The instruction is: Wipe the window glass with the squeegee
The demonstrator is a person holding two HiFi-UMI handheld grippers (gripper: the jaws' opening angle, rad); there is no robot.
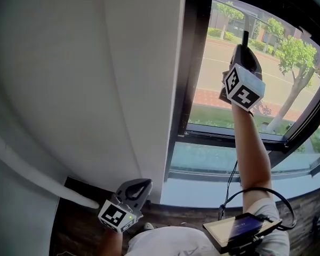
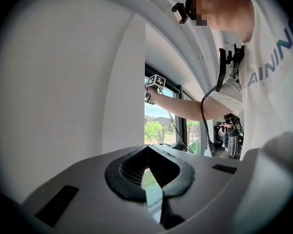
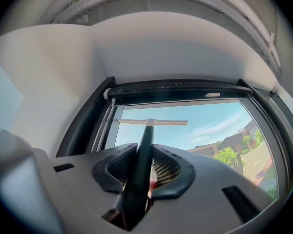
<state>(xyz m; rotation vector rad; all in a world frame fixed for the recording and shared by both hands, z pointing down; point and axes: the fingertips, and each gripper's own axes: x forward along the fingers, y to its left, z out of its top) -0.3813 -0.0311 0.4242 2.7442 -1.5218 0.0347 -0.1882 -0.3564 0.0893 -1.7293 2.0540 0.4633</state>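
Dark-handled, pale-bladed squeegee (image 3: 145,145); black window frame (image 3: 176,88); white wall (image 1: 96,79); black-and-white square-patterned marker cubes (image 1: 244,88).

Cannot make out the squeegee (image 1: 245,38) blade in the head view against the bright window glass (image 1: 218,89), with its lower handle buried between the right tongs (image 3: 145,151).

White wall (image 1: 96,79) beside a black-framed window (image 1: 217,76), sunlit street outside.

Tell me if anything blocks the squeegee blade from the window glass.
Nothing visible does. The right gripper is shut on the squeegee handle. Its blade lies across the top of the window glass, just under the dark frame, with nothing between them.
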